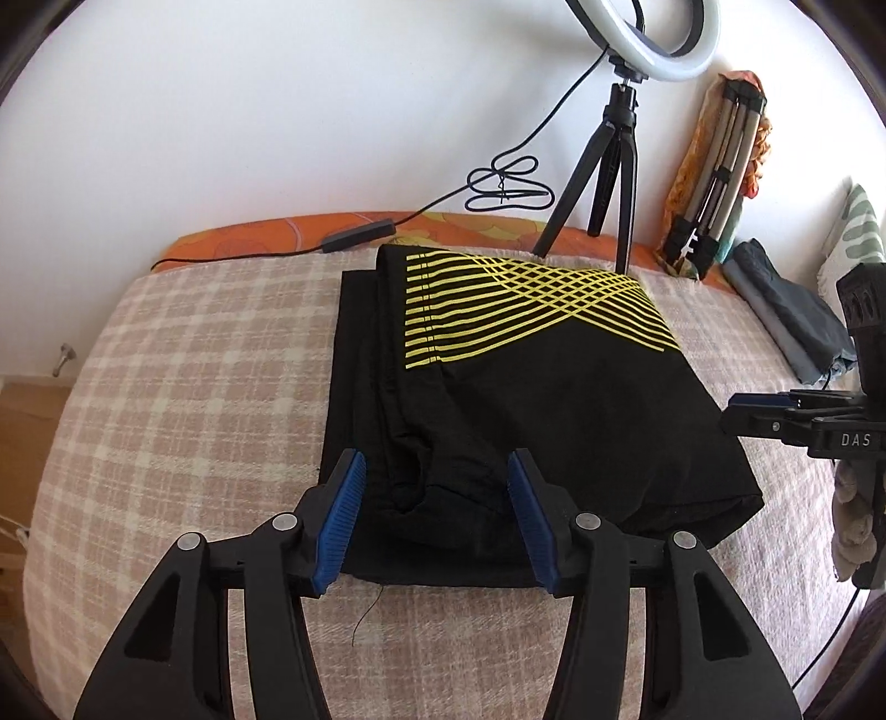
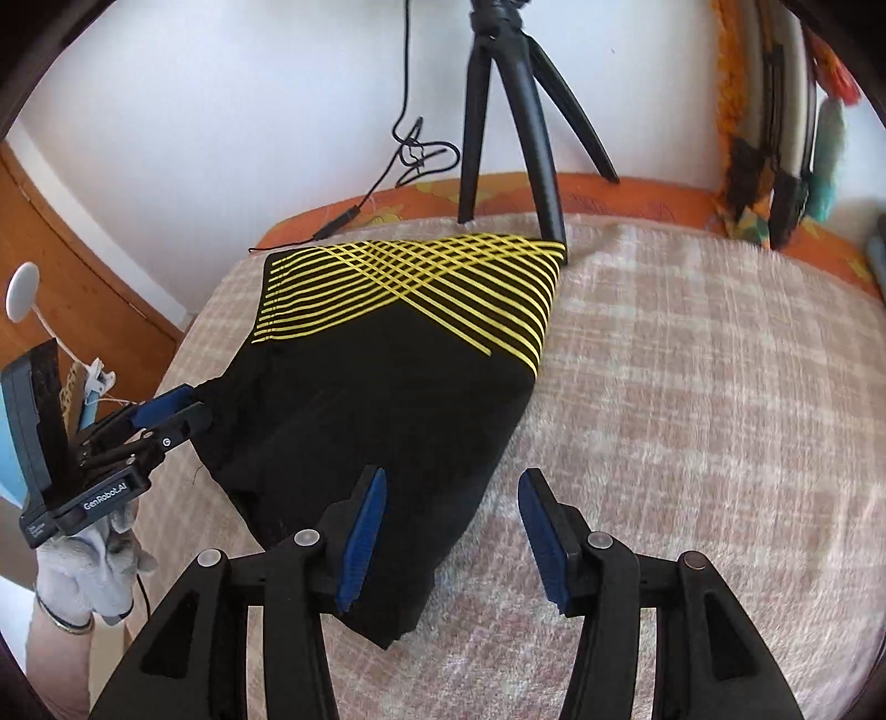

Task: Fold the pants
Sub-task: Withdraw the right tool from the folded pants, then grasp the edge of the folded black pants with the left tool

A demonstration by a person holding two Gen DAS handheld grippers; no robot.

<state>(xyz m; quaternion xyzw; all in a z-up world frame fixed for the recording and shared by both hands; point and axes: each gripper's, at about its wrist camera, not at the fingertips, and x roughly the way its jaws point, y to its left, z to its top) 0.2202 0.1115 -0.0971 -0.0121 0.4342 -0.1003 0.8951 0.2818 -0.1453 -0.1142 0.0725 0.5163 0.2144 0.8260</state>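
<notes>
Setting: white wall behind a bed (image 1: 183, 354) covered by a pink-and-cream checked blanket; orange patterned edge along the far side at 12 o'clock
Pants: black pants (image 1: 531, 421) with a yellow criss-cross stripe panel, folded into a compact stack; lying flat on the blanket at the centre of the left wrist view, yellow panel toward 12 o'clock; a lower layer juts out along the left edge
Left gripper: left gripper (image 1: 437, 515) with blue pads standing apart, open; near edge of the pants lies between the pads, neither pad pressing the cloth; also seen from the right wrist view at 9 o'clock (image 2: 185, 407), its tip just beside the pants' edge
Right gripper: right gripper (image 2: 451, 545) open, blue pads apart; left finger over the near corner of the pants, right finger over bare blanket; nothing pinched; seen from the left wrist view at 3 o'clock (image 1: 742, 412), beside the right edge of the pants
Hand: gloved hand (image 2: 88, 570) on the left gripper's handle, at 8 o'clock in the right wrist view
Ring light: ring light (image 1: 659, 39) on a small black tripod (image 1: 603, 183), at 1 o'clock behind the pants; its cable trailing along the orange edge
Other cloth: folded dark and grey clothes (image 1: 786, 321) at 3 o'clock on the bed
</notes>
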